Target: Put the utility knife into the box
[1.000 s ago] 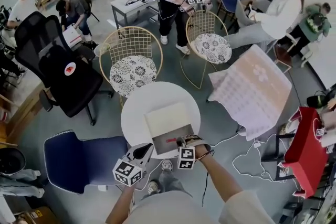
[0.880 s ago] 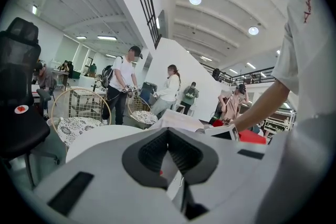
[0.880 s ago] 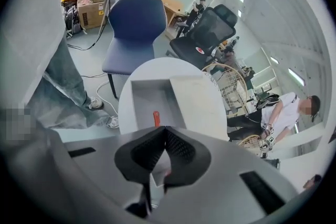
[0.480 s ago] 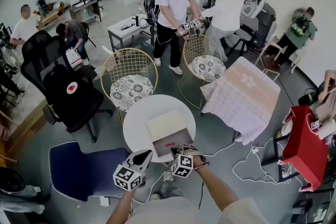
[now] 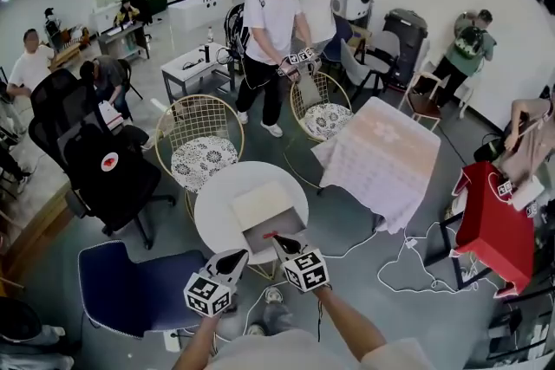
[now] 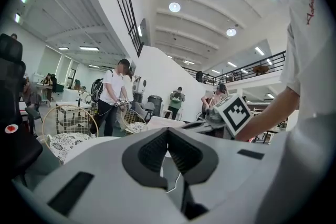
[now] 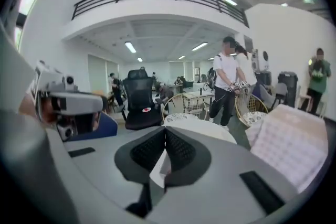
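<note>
**Head view, looking steeply down.** A round white table [image 5: 217, 208] is standing in an open room. A shallow box [image 5: 267, 202] is lying open on it, toward the tabletop's near right edge. The box's pale lid is folding back toward the tabletop's centre, and its grey inside is facing up. The utility knife [image 5: 270, 234] is showing only as a small red mark. It is lying inside the box on the grey floor, close to the box's near side. Two wire chairs [image 5: 198, 143] are standing beyond the tabletop's far edge, and a blue chair [image 5: 130, 273] is standing off its near left edge.

**Grippers.** The left gripper [image 5: 238, 256] is hovering just off the tabletop's near edge, left of the box and apart from it. The right gripper [image 5: 279, 240] is hanging at the box's near side, and its tip is appearing just beside the knife. This view is not showing whether the two are touching.

**Left gripper view.** The left gripper [image 6: 168, 131] is holding its jaws pressed together with nothing between them. The right gripper's marker cube [image 6: 233, 113] is showing beyond.

**Right gripper view.** The right gripper [image 7: 166, 131] is likewise keeping its jaws closed on nothing, and it is pointing across the table [image 7: 202, 128].
</note>
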Motion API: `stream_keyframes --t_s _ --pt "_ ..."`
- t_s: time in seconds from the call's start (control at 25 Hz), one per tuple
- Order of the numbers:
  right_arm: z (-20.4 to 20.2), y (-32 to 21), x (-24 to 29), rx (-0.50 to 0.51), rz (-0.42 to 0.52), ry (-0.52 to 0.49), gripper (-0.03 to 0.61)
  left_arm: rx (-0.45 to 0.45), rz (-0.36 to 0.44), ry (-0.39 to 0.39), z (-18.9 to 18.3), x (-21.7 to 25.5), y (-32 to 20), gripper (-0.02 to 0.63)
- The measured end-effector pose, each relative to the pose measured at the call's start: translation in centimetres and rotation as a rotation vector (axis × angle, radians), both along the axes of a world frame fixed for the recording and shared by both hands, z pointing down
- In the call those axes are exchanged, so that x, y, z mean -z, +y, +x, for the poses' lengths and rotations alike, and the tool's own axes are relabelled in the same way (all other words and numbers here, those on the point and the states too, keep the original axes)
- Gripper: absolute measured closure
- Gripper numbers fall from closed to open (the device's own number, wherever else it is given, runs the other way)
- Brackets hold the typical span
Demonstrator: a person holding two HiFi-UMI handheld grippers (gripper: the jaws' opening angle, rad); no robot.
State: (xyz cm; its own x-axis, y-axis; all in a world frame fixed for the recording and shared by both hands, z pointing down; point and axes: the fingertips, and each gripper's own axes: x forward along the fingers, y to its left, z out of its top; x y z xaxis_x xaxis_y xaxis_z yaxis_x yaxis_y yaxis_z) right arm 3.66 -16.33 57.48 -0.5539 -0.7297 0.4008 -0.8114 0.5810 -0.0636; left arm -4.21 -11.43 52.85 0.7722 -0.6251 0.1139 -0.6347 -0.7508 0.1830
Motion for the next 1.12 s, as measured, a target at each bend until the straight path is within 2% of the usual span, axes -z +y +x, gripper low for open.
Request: stream_keyframes --t_s 0.2,0.32,0.44,0.6,0.8,1.12 --pt "1.1 3.0 2.0 -0.084 -0.005 -0.275 0.561 -0.028 -0.004 0.003 0.9 -0.6 2.4 0.603" --pt "2.5 4.5 2.2 -0.144 -0.004 -0.357 0.561 -0.031 -0.005 0.009 1.4 -0.5 3.4 0.603" --pt "3.6 5.8 2.0 -0.167 -0.003 -0.366 0.561 -0.018 0.001 0.014 1.7 -0.1 4.3 0.603" --pt "4.4 6.9 2.3 -0.186 0.010 -0.329 0.561 -0.005 0.004 0.014 2.0 0.3 4.9 0.603" --pt "5.1 9.5 2.5 -0.158 0.017 -0.289 0.561 0.018 0.007 0.013 2.9 0.9 6.9 0.603" --pt "6.5 16.4 2.1 -0.116 0.021 -0.273 0.563 0.059 -0.018 0.025 5.4 -0.1 14.1 0.603"
